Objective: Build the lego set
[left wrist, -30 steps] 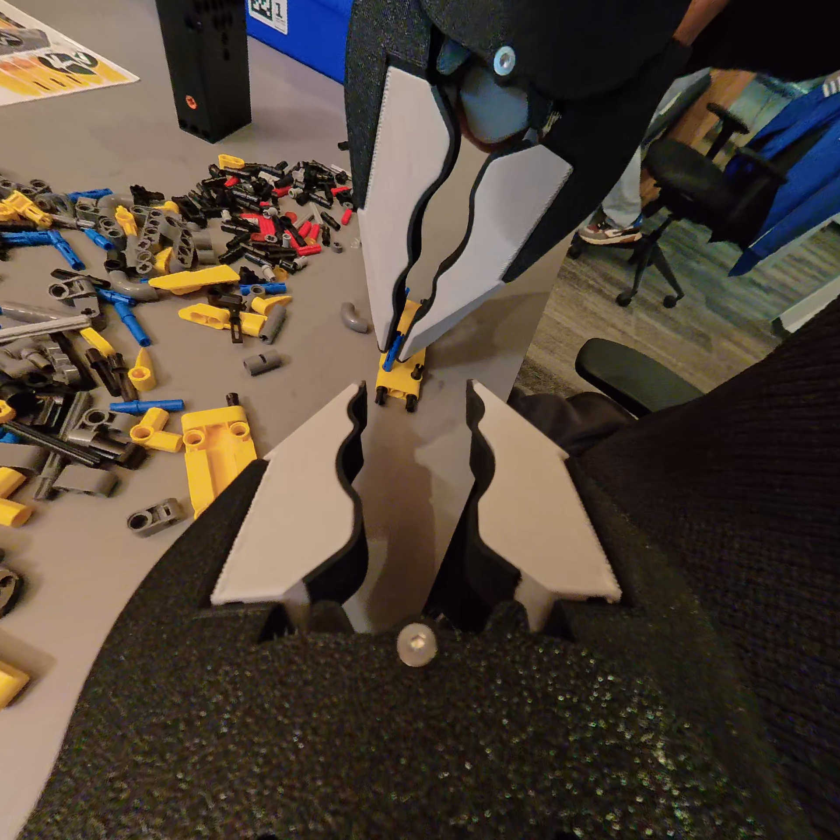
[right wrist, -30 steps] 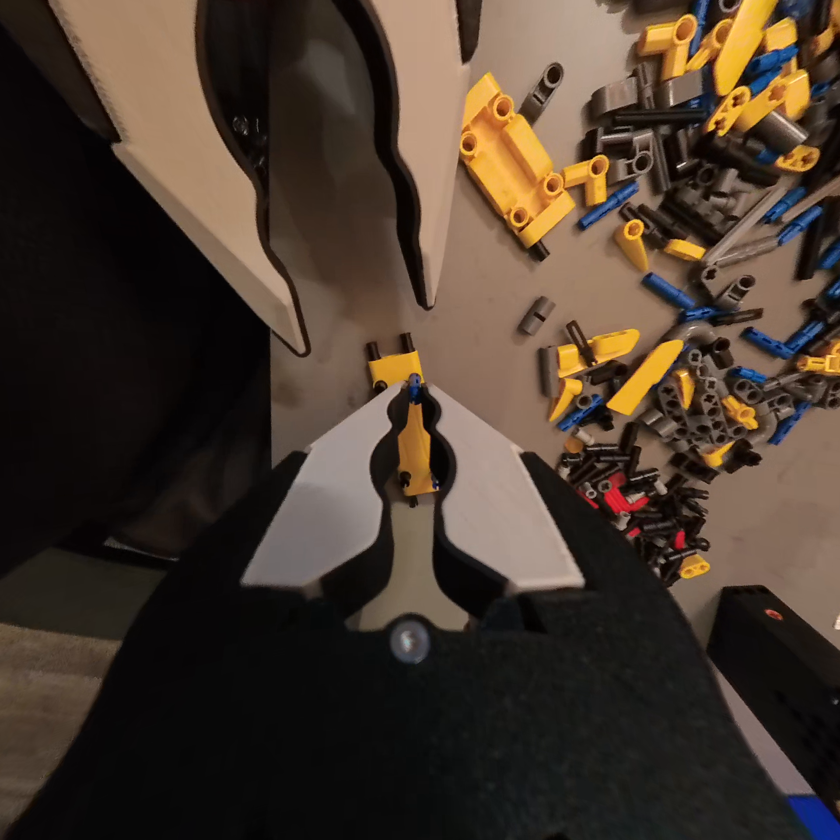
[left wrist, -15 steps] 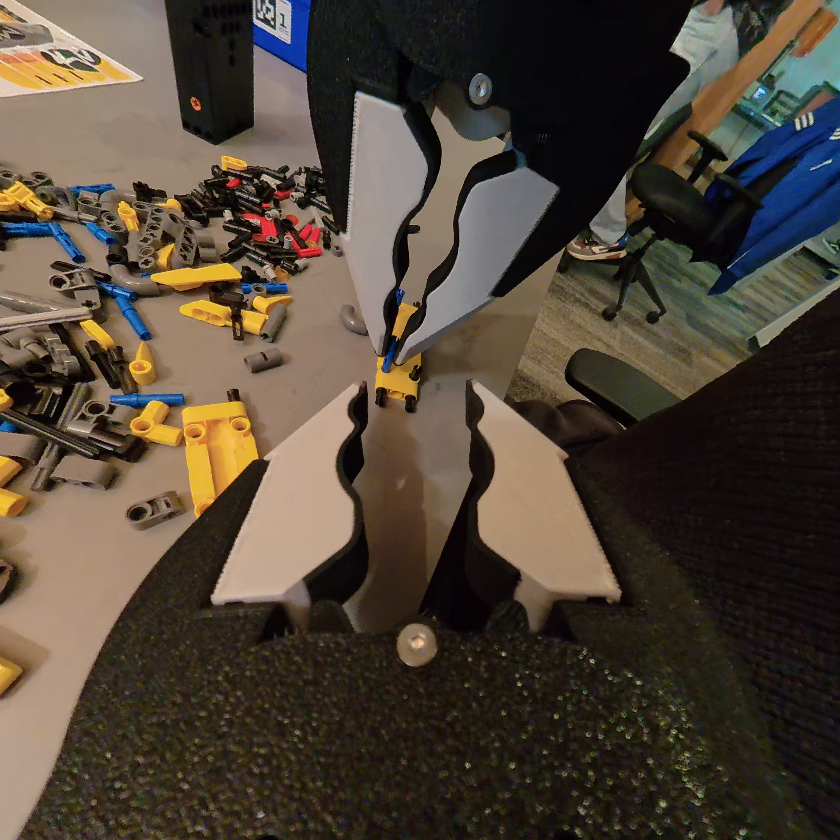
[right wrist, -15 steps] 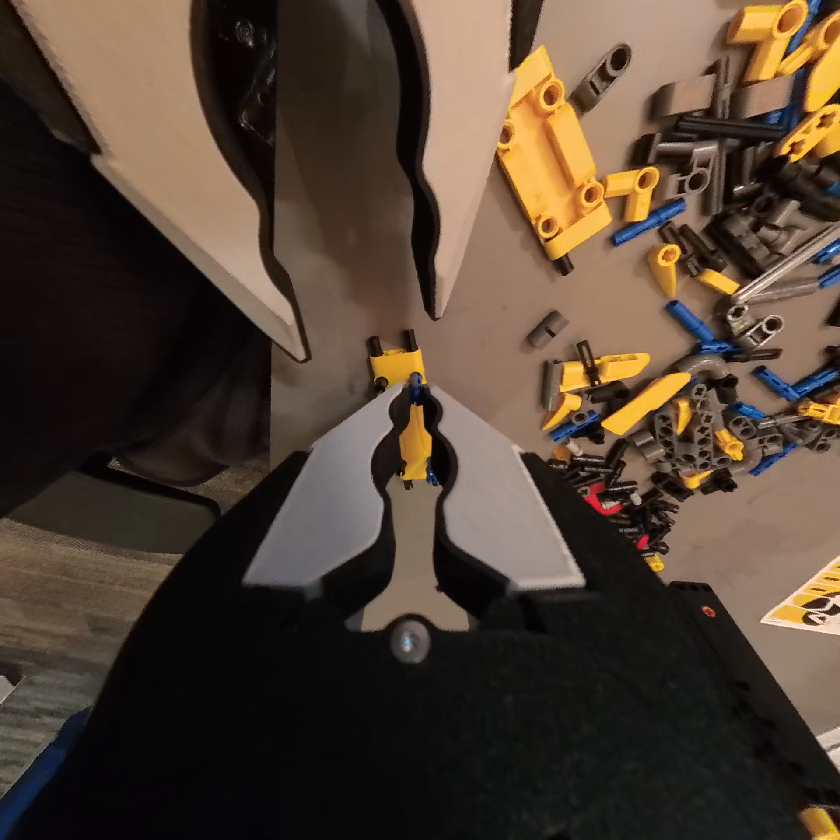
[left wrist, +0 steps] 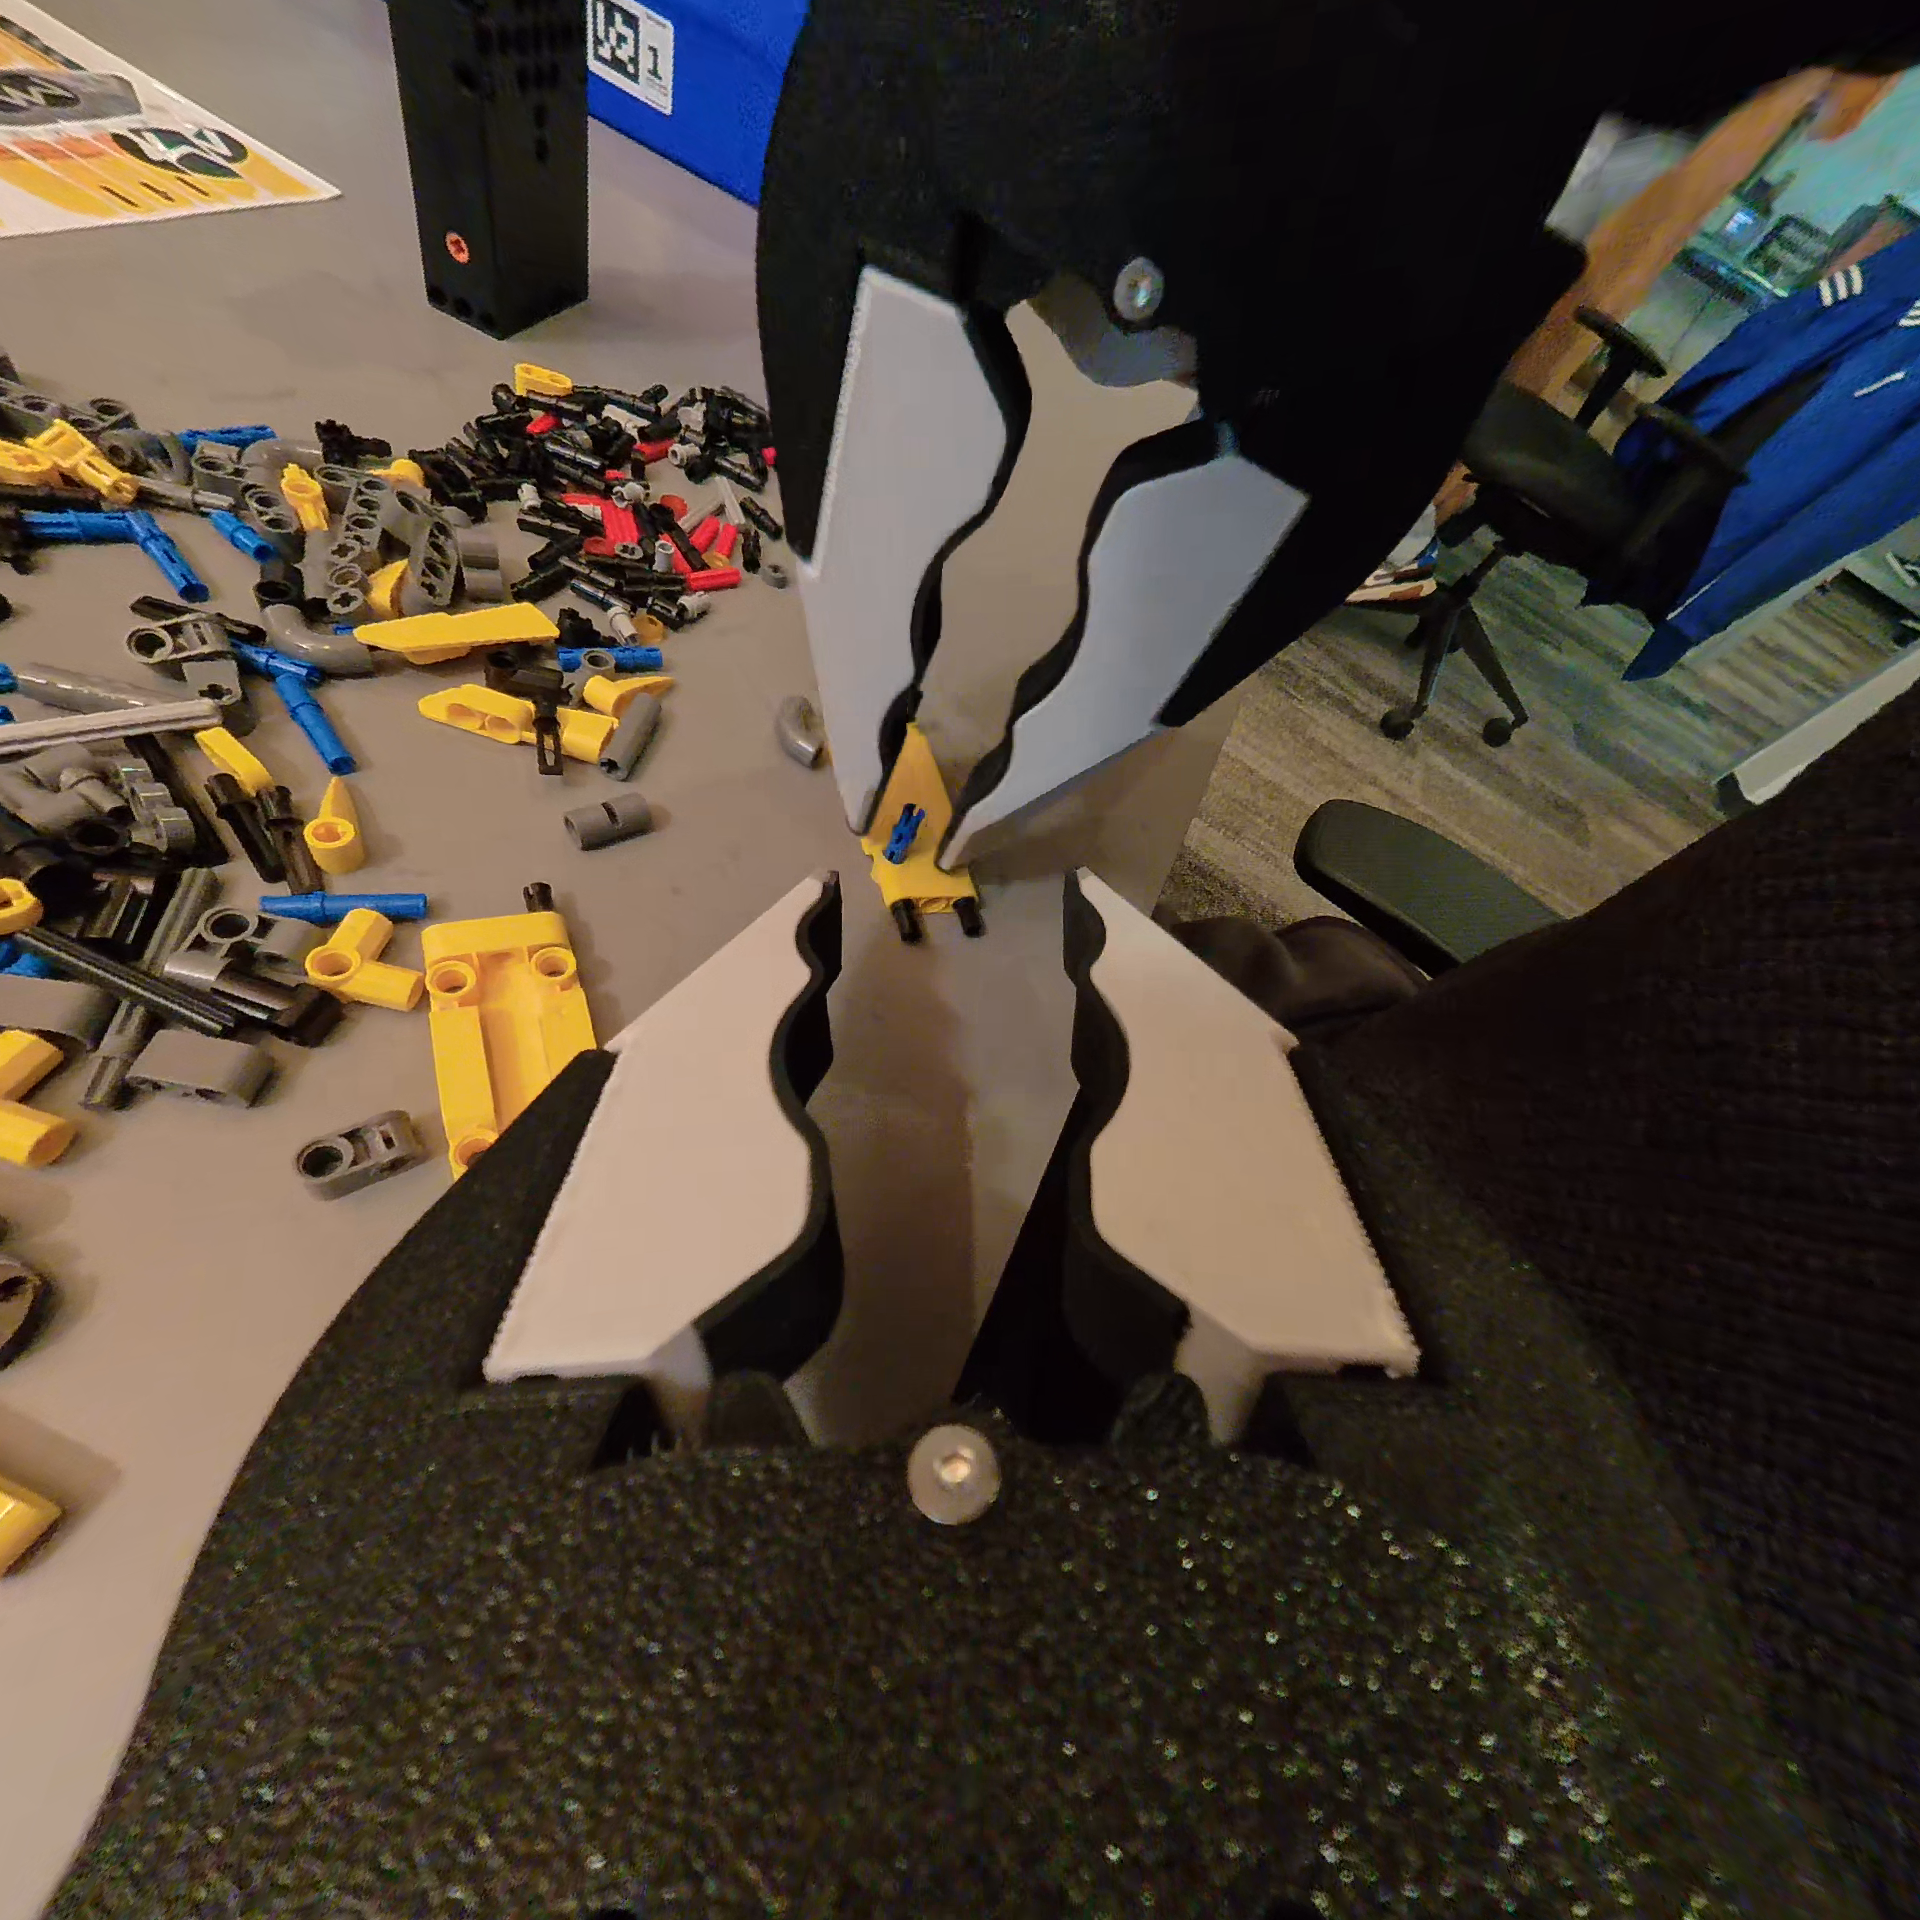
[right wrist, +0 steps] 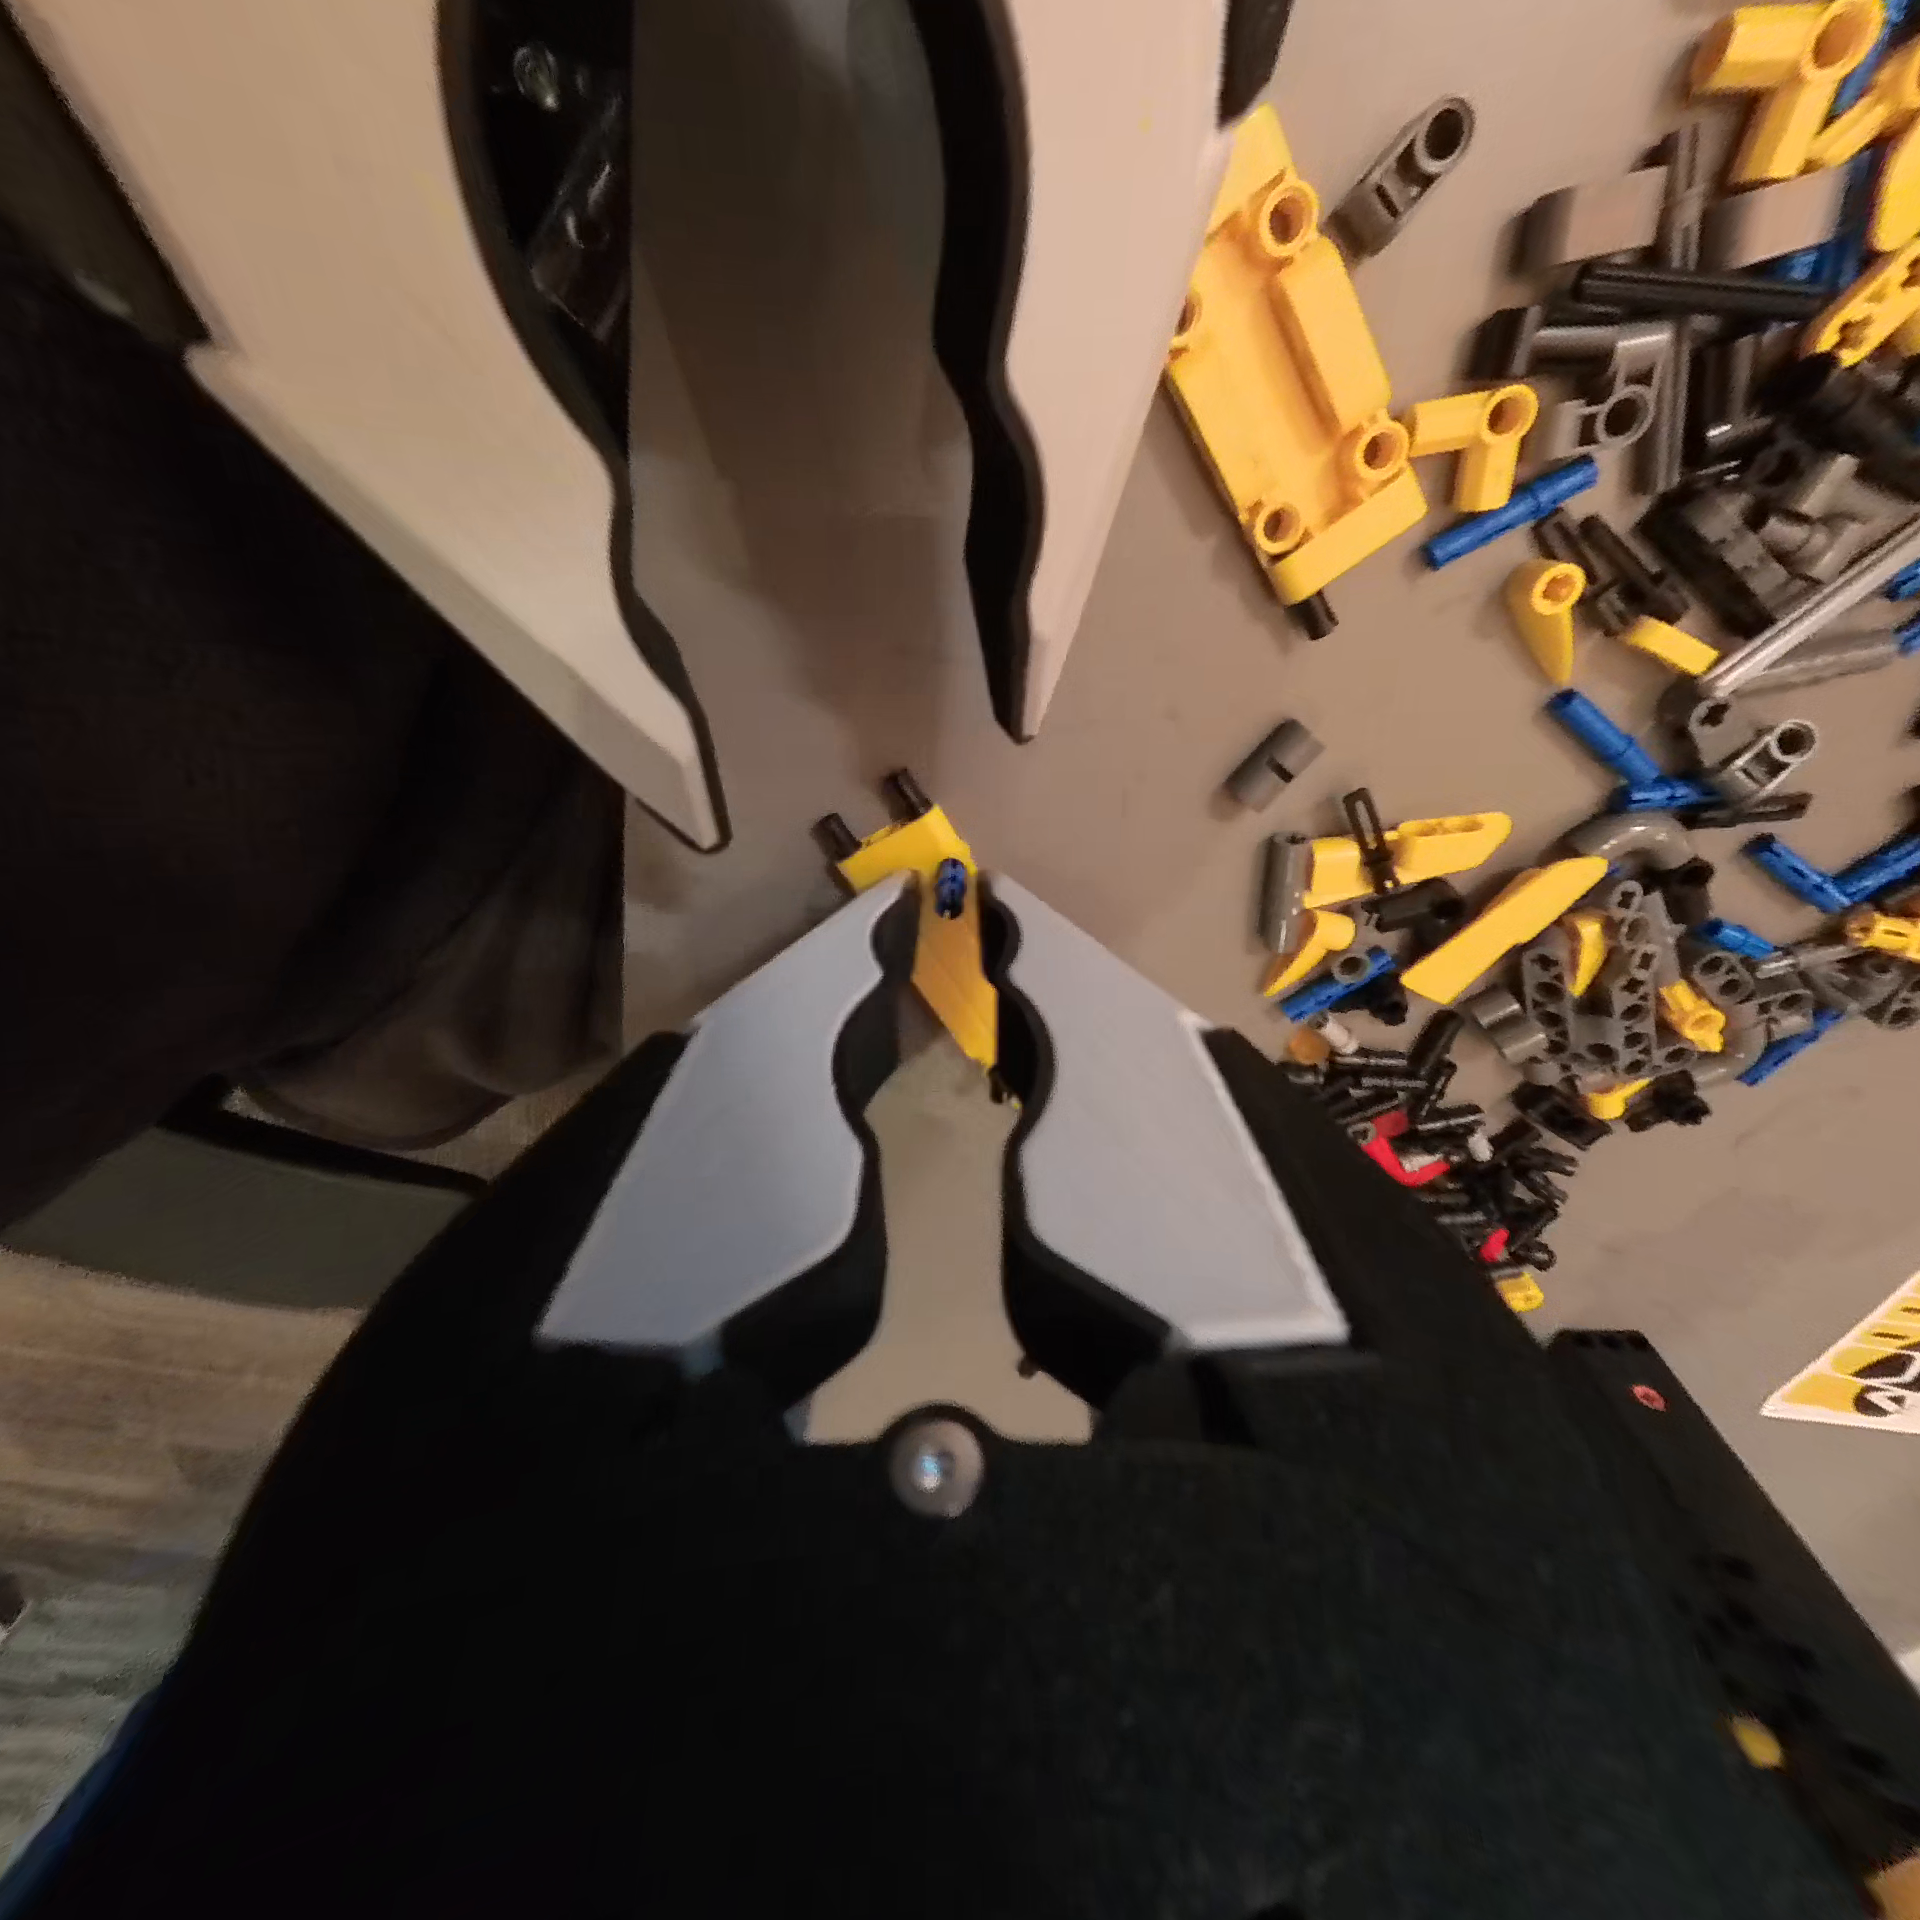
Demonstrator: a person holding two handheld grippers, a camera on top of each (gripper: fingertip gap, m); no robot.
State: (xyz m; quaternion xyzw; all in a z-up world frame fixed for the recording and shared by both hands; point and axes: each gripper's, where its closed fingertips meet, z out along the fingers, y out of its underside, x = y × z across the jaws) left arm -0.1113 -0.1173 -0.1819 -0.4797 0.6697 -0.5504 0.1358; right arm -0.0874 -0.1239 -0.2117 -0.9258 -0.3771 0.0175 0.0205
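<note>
My right gripper is shut on a small yellow toy-brick piece with a blue pin and two black pins at its end. It holds the piece tilted, its pinned end at the grey table. The left wrist view shows the same piece between the right gripper's fingertips. My left gripper is open and empty, its jaws wide apart just in front of the piece; it also shows at the top of the right wrist view.
A heap of loose yellow, blue, grey, black and red parts covers the table's left. A large yellow plate lies near my left finger. A black block, a printed sheet and a blue box stand behind. The table edge and office chairs lie right. Some 4 centimetres of space lies between my two pairs of fingers. The large yellow plate lies around 6 centimetres away from my left fingertips. It is also in sight in the right wrist view.
The right gripper has tilted, turning the yellow piece so its blue pin and black-pinned end swing sideways. The left gripper has stayed open in place.
</note>
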